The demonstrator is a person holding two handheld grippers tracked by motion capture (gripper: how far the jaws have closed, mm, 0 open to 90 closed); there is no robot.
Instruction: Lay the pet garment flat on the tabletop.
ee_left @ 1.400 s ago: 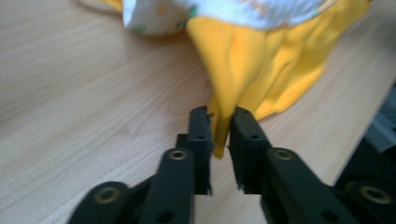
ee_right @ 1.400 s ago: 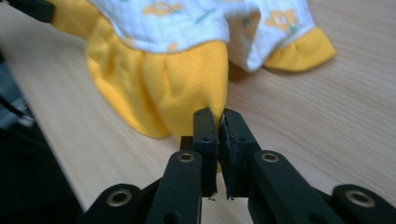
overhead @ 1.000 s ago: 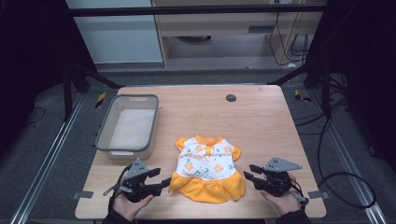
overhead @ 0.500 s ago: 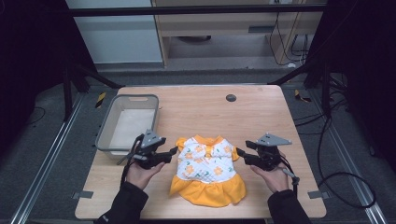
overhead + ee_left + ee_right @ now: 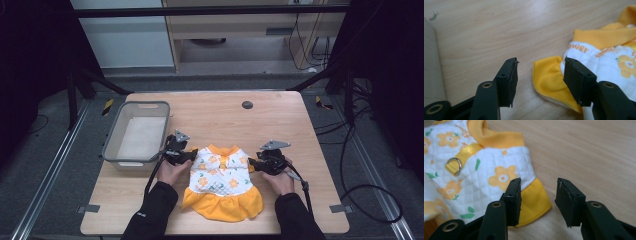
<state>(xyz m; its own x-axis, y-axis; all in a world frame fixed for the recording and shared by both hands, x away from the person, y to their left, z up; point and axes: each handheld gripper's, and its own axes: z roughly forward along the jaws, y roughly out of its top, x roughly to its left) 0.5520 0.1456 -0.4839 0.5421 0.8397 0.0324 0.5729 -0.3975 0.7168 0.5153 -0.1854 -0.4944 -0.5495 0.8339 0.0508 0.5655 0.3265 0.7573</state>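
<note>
The small flowered dress (image 5: 222, 180) lies flat on the surface (image 5: 280, 120), unlifted; the left gripper (image 5: 189, 156) and right gripper (image 5: 251, 165), jaws spread and just closing, straddle its yellow sleeves without pinching.

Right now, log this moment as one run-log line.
left gripper: open, jaws just closing, at dress left sleeve | right gripper: open, jaws just closing, at right sleeve | dress: flat on table | bin: untouched

A small pet dress (image 5: 222, 182) lies flat on the wooden counter (image 5: 280, 120), neck toward the far edge. Its white quilted body carries orange flowers (with green leaves), yellow ribbed collar, short yellow sleeves and a yellow ruffled skirt.
</note>
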